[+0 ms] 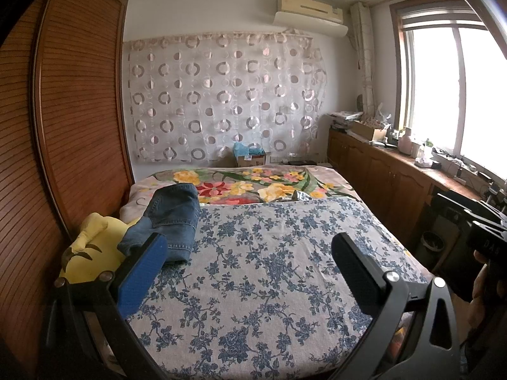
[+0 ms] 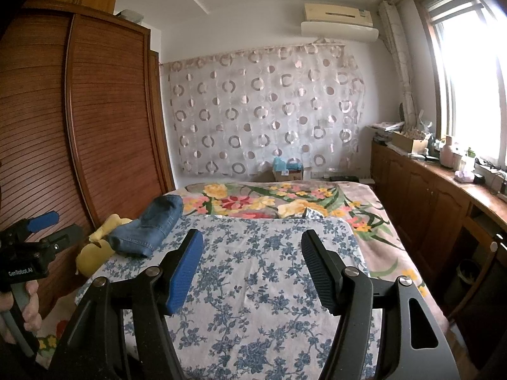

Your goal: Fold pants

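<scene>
Blue denim pants [image 1: 172,218] lie bunched and folded over at the left side of the bed, partly on a yellow plush toy [image 1: 90,253]; the right wrist view shows the pants [image 2: 149,226] further off to the left. My left gripper [image 1: 248,247] hovers over the blue-flowered sheet [image 1: 269,269], jaws wide apart with nothing between them, its blue pad just right of the pants. My right gripper [image 2: 252,242] is open too, empty, over the middle of the sheet. The left gripper [image 2: 52,224] shows at that view's left edge, held by a hand [image 2: 30,310].
A tall wooden wardrobe [image 1: 73,120] runs along the bed's left side. A colourful floral blanket [image 1: 250,186] covers the far end of the bed. Low wooden cabinets [image 2: 427,209] with clutter on top line the right wall under the window. A cardboard box [image 2: 286,171] stands behind the bed.
</scene>
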A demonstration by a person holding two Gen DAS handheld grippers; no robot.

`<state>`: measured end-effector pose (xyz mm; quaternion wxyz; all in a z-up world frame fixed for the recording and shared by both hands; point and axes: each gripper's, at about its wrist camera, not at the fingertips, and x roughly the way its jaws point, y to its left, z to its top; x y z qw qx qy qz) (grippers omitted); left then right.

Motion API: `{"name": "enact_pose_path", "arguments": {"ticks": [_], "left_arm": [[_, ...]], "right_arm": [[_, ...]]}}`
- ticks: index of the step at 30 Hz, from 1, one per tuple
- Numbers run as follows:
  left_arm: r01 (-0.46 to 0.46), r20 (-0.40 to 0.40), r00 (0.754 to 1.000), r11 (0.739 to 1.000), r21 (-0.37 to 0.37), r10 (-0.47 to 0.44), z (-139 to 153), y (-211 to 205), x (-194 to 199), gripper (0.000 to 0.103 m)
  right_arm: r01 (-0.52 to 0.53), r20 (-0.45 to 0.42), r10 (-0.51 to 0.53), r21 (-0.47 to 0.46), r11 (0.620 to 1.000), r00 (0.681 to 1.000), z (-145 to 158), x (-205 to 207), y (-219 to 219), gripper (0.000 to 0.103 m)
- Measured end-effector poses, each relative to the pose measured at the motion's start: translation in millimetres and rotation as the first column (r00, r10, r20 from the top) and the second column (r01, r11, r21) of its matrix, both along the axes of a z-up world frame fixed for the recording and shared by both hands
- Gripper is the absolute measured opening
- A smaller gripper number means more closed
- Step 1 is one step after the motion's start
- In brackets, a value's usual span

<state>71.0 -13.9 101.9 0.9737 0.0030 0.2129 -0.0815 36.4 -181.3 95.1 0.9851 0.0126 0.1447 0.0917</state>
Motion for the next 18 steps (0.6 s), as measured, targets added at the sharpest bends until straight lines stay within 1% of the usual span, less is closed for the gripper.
{"name": "enact_pose_path", "arguments": {"ticks": [18], "left_arm": [[0.0, 0.003, 1.0, 1.0, 0.0, 0.0, -1.1, -0.6, -1.0, 0.103]], "right_arm": [[0.001, 0.006, -0.001, 0.001, 1.0, 1.0, -1.8, -1.2, 4.1, 0.067]]}}
